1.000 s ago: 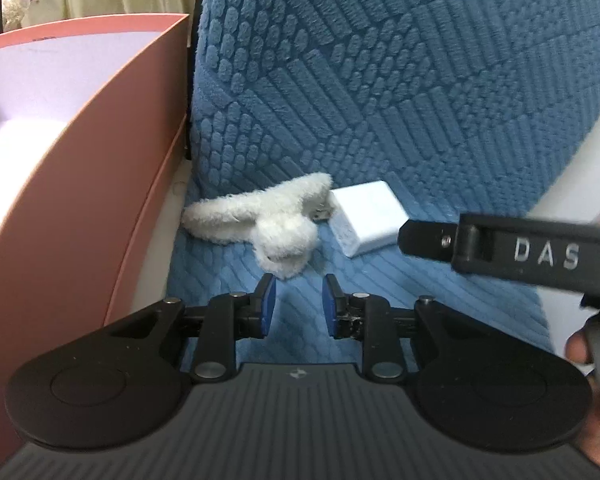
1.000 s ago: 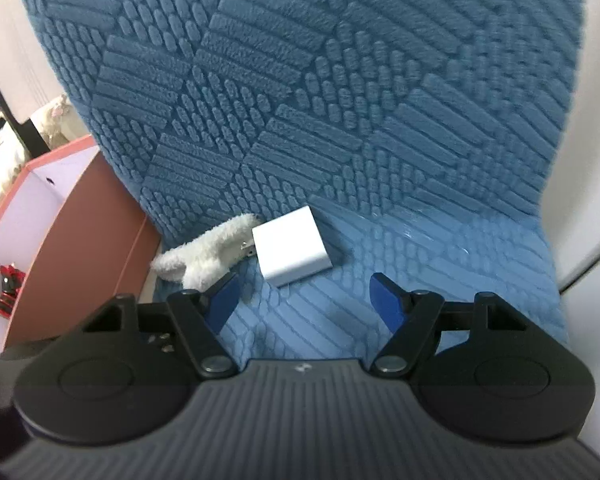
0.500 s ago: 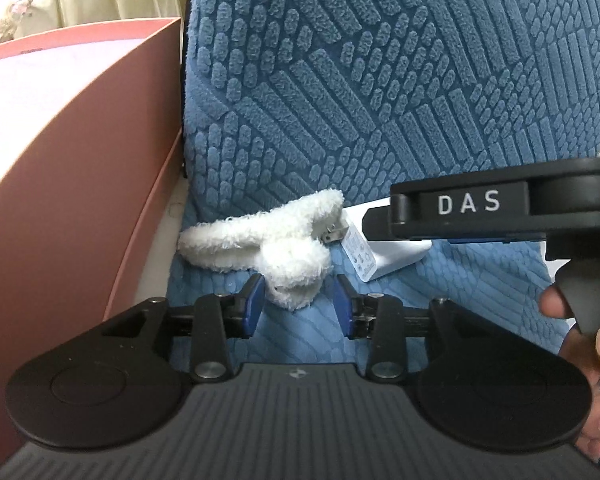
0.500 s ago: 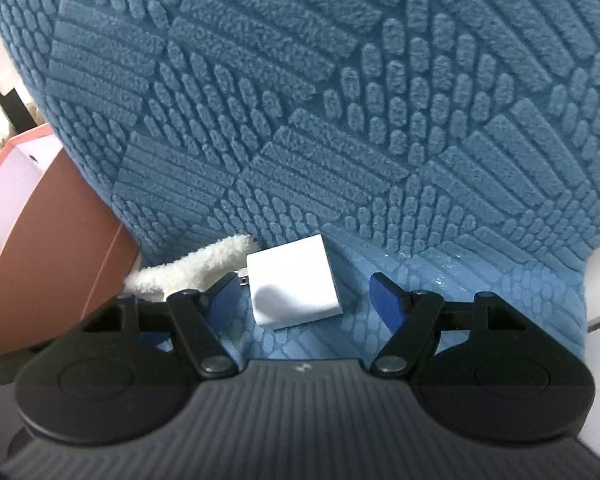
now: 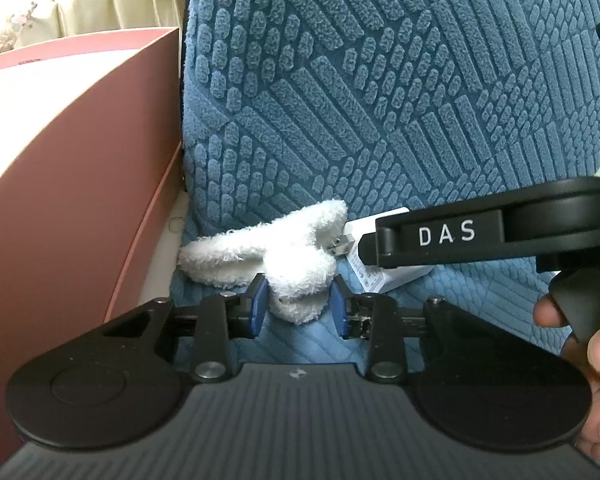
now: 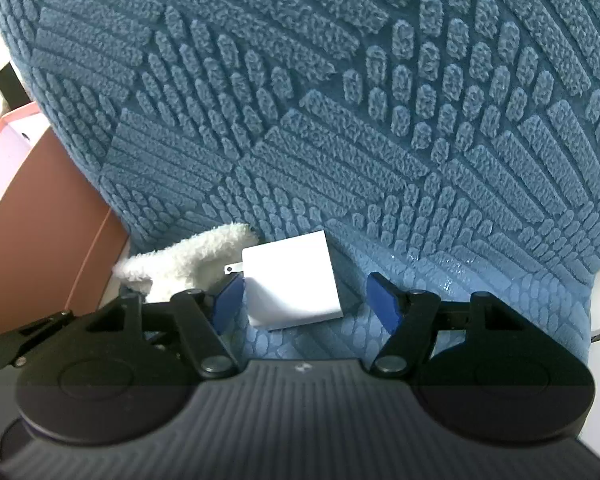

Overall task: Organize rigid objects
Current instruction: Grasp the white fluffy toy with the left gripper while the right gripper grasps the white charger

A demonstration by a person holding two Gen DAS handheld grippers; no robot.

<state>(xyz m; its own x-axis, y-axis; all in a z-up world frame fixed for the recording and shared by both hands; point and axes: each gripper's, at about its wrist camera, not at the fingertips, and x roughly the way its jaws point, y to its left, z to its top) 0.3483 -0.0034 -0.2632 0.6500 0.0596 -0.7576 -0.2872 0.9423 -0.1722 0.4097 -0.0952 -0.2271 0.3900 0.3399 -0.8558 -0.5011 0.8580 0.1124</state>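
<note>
A white fluffy clip lies on the blue ribbed cushion, its near lobe between my left gripper's blue pads. The jaws are closing and both pads touch the fluff. Beside it lies a white plug-in charger, prongs toward the clip. My right gripper straddles the charger with its jaws closing. The left pad is at the charger's edge and a gap remains on the right. In the left wrist view the right tool's black side lettered DAS covers most of the charger.
A tall pink box stands right beside the cushion on the left, also seen as the pink box in the right wrist view. A person's hand grips the right tool's trigger. The cushion's back rises steeply behind both objects.
Both grippers came down and forward onto the cushion. The left jaws now enclose the clip's near lobe; the right jaws narrowed around the charger, and the right tool slid across the left view.
</note>
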